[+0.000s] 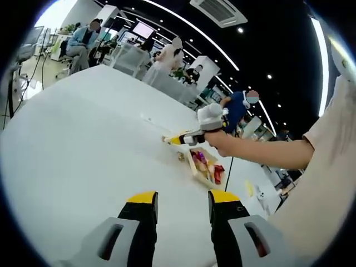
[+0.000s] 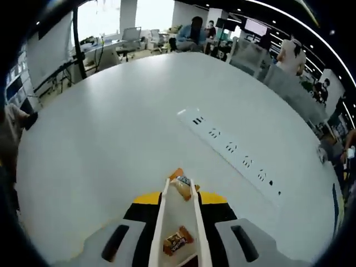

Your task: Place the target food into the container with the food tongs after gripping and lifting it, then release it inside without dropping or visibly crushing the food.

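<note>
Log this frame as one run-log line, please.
phase: carrying | right gripper shut on tongs | tongs grip wrapped snack above white table | left gripper open, empty | container holds snacks

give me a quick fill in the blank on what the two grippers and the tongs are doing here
1. The right gripper is shut on the white plastic food tongs, whose tips pinch a small orange-brown ____.
2. The left gripper has its yellow-tipped jaws ____, holding nothing.
3. In the left gripper view, the shallow tray of wrapped snacks sits on the ____ table.
4. A long white ____ lies flat on the table beyond the tongs.

Missing words: snack; open; white; power strip
</note>
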{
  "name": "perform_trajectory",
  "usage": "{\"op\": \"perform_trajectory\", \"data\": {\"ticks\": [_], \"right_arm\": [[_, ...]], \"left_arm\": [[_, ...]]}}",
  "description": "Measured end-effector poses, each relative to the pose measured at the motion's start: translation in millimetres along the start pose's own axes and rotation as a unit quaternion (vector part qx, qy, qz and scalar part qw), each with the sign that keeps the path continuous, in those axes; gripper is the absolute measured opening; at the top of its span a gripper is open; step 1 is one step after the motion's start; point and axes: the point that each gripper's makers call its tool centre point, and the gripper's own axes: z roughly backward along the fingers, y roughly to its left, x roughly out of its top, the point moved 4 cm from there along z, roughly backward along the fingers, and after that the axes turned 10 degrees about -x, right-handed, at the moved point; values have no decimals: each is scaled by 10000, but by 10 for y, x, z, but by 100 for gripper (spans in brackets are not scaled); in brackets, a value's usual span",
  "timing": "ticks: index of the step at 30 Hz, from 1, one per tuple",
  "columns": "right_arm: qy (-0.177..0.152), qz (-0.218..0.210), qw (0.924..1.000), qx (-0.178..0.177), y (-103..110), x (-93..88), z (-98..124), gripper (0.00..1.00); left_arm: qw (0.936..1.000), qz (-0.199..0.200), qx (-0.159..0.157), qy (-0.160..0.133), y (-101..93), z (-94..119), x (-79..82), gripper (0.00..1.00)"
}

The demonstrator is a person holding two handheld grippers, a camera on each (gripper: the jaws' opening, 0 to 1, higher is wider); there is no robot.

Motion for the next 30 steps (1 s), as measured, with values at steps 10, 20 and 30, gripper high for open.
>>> {"op": "perform_trajectory", "data": {"ticks": [10, 20, 30], "right_arm": [[-286, 1017, 9930, 527, 63, 96, 207, 23], [-107, 2332, 9667, 1051, -18, 136, 19, 24], [-106, 2276, 9674, 1105, -73, 123, -115, 24]], "left_arm": [[10000, -45, -50, -46, 14, 27, 17, 35], [9999, 28, -13, -101, -33, -1, -41, 35], [9998, 123, 131, -98, 24, -4, -81, 35]]}}
